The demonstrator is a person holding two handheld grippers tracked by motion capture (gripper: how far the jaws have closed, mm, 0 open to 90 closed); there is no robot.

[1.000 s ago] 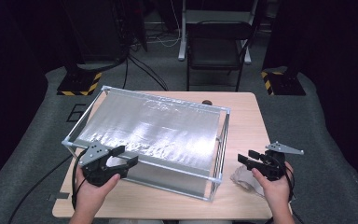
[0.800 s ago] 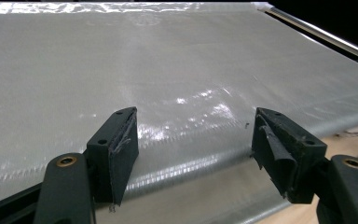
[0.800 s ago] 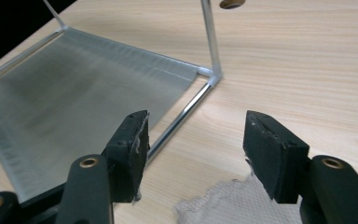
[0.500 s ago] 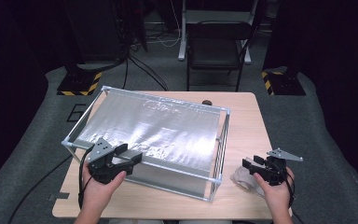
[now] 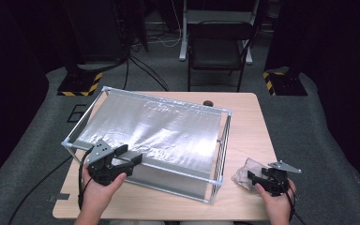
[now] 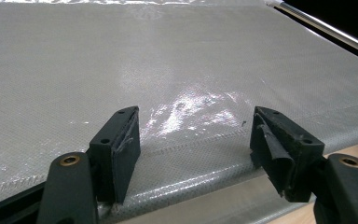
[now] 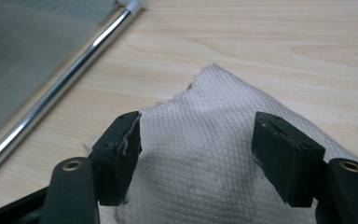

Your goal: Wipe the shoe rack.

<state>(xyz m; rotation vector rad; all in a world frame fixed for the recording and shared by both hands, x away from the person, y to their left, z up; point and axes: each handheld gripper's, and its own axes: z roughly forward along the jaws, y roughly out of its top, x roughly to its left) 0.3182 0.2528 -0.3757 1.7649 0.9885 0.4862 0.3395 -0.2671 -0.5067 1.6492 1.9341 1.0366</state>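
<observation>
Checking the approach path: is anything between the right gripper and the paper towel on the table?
Nothing visible. The right gripper has open jaws just over the paper towel, bare table around it.

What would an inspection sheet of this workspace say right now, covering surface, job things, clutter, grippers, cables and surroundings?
Surface: wooden table, bare wood at its right and near edges.
Job's things: crumpled paper towel lying on the table at the right; metal-framed box with a shiny woven sheet over its top.
Clutter: small dark object at the table's far edge, too small to identify.
Grippers: left gripper open, jaws at the sheet's near edge; right gripper just been opening, jaws wide over the towel, not pressing it.
Cables: black cable trailing off the table's left side; more on the floor behind.
Surroundings: chair, grey floor, yellow-black striped bases.
</observation>
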